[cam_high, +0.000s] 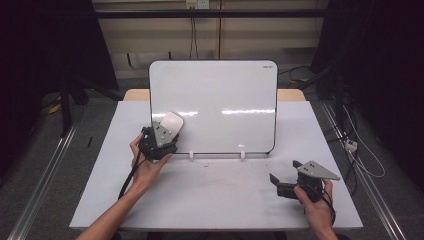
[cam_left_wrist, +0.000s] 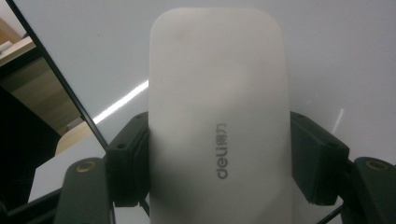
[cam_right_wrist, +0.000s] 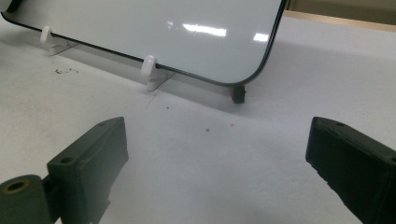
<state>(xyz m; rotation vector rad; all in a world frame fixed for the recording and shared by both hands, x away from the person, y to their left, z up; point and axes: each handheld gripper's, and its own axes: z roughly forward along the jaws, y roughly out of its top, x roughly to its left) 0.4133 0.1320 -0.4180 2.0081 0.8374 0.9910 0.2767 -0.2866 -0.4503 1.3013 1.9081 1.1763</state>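
A white whiteboard (cam_high: 215, 100) with a thin black rim stands tilted back at the middle of the table. My left gripper (cam_high: 165, 131) is shut on a white eraser (cam_high: 171, 121) and holds it against the board's lower left part. In the left gripper view the eraser (cam_left_wrist: 217, 116) carries a grey "deli" mark, and a black pad presses each of its long sides. My right gripper (cam_high: 286, 171) rests near the table's front right, its jaws wide open with nothing between them. In the right gripper view the board's lower corner (cam_right_wrist: 252, 70) lies ahead of the right gripper (cam_right_wrist: 219, 158).
The board (cam_right_wrist: 140, 28) stands on small white clip feet (cam_right_wrist: 150, 70) on the white table (cam_high: 215, 195). Cables (cam_high: 360, 155) trail on the floor to the right. A metal rail (cam_high: 45, 175) runs along the left side. Dark curtains hang at both sides.
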